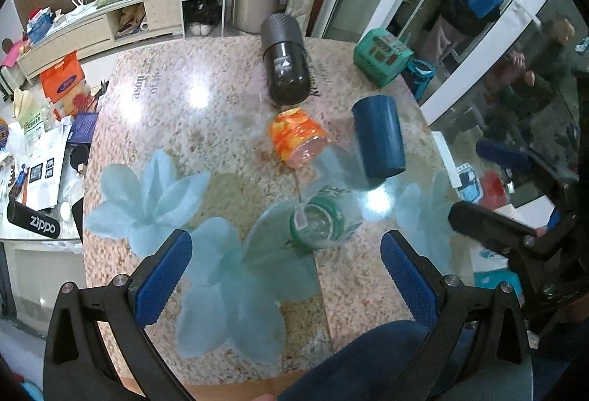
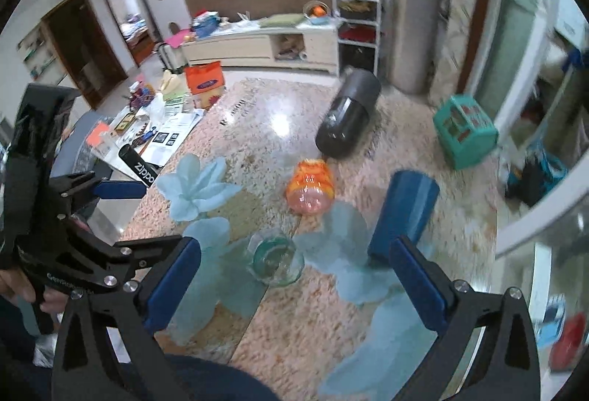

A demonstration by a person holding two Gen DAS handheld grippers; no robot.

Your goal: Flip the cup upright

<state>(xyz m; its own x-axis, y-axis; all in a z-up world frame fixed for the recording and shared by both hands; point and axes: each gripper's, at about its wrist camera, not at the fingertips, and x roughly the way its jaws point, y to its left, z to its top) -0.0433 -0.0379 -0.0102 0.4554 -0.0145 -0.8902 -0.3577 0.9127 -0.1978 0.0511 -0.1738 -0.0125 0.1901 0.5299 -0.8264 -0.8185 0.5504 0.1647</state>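
A speckled pink-and-cream stone table (image 1: 206,128) with a glossy glass top fills both views, printed with pale blue frosted flower shapes (image 1: 154,195).

The biggest vessel on it is a dark grey cylindrical flask (image 1: 284,64) with a ribbed cap, lying on its side at 12 o'clock in the left wrist view. At 2 o'clock sits a teal boxy container (image 1: 381,55) with red panels.

Next comes a matte navy blue cup (image 1: 379,138), a smooth straight-walled cylinder standing mouth down at about 2 o'clock of the table's centre; in the right wrist view the same cup (image 2: 405,213) stands just beyond that gripper's right finger, not touched by it.

Just beside it at 12 o'clock lies an orange patterned clear plastic cup (image 1: 298,136) on its side. Nearer the cameras, a clear glass cup (image 1: 324,217) with a green band also lies tipped, its round mouth towards the grippers.

The left gripper (image 1: 287,276) hovers above the table's near edge, its blue ridged pads (image 1: 162,279) spread wide, grasping nothing. The right gripper (image 2: 294,283) is likewise parted and empty, the glass cup lying between and beyond its blue pads (image 2: 419,287).
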